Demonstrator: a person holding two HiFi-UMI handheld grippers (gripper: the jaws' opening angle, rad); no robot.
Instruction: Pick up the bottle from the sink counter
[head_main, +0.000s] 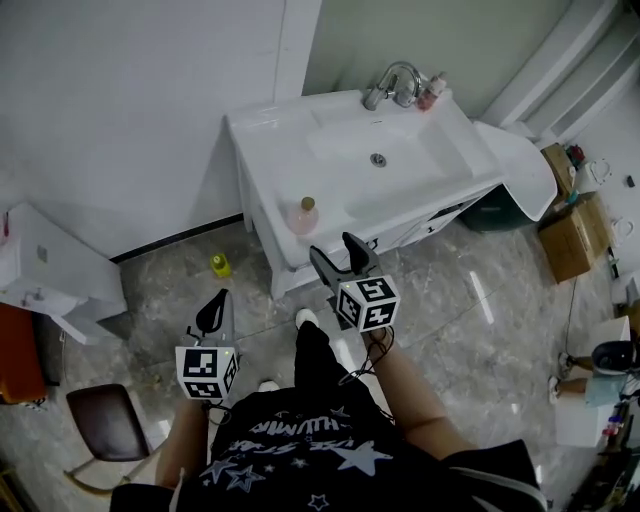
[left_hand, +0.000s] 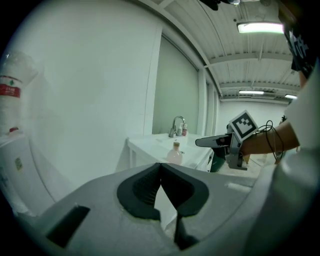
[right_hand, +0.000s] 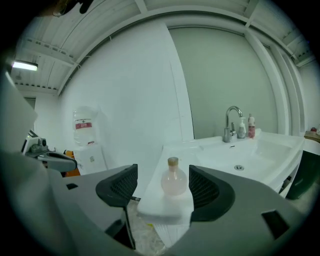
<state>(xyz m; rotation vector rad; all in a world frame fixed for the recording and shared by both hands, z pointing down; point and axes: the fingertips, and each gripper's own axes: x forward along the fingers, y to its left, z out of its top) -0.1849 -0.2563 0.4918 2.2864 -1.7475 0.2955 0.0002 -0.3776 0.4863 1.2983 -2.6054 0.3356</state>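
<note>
A small round pink bottle with a cork-coloured cap stands upright near the front left corner of the white sink counter. My right gripper is open just in front of that corner, short of the bottle. In the right gripper view the bottle appears centred between the two open pads, with a gap on each side. My left gripper hangs lower and to the left, over the floor, shut with nothing in it. From the left gripper view the bottle is far ahead, with the right gripper beside it.
A chrome faucet and small bottles stand at the back of the basin. On the marble floor are a yellow object, a brown chair, a dark green bin and a cardboard box. A white unit stands left.
</note>
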